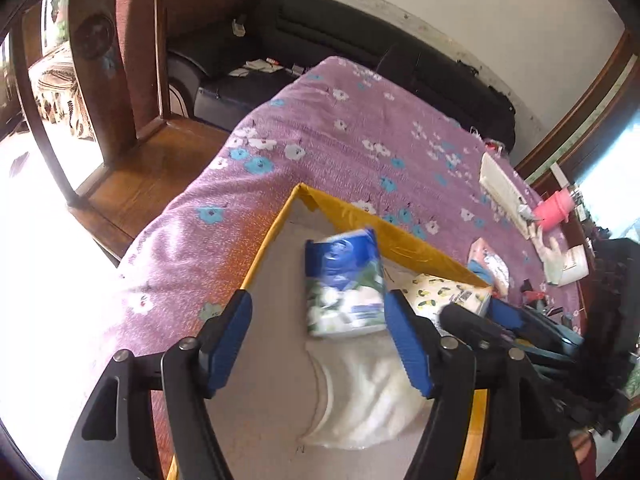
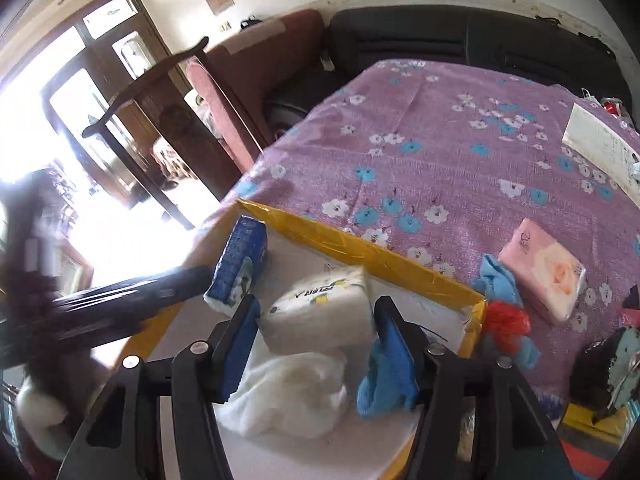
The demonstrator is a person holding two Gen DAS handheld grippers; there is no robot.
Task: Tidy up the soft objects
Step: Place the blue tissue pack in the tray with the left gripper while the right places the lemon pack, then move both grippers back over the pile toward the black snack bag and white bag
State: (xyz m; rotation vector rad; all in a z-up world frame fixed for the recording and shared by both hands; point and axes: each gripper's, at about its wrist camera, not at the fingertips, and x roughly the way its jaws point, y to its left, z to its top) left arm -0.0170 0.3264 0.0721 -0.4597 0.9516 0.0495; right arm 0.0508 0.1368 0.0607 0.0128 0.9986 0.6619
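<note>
A yellow-taped cardboard box (image 1: 360, 210) (image 2: 360, 250) stands on the purple floral cloth (image 1: 340, 140). My left gripper (image 1: 319, 300) hangs open over it. A blurred blue tissue pack (image 1: 344, 284) (image 2: 240, 264) lies loose between its fingers, against the right pad, tilted at the box's left wall. My right gripper (image 2: 318, 304) (image 1: 476, 308) stands open around a white tissue pack with a yellow print (image 2: 320, 312) (image 1: 444, 296), its pads close beside the pack. Below lie a white fluffy cloth (image 1: 360, 392) (image 2: 288, 392) and a blue cloth (image 2: 384, 384).
A pink tissue pack (image 2: 548, 276) and a blue and red soft thing (image 2: 504, 312) lie on the cloth right of the box. A flat white carton (image 1: 504, 192) and a pink cup (image 1: 556, 208) sit further right. A wooden chair (image 1: 120, 120) stands left, a black sofa (image 1: 360, 40) behind.
</note>
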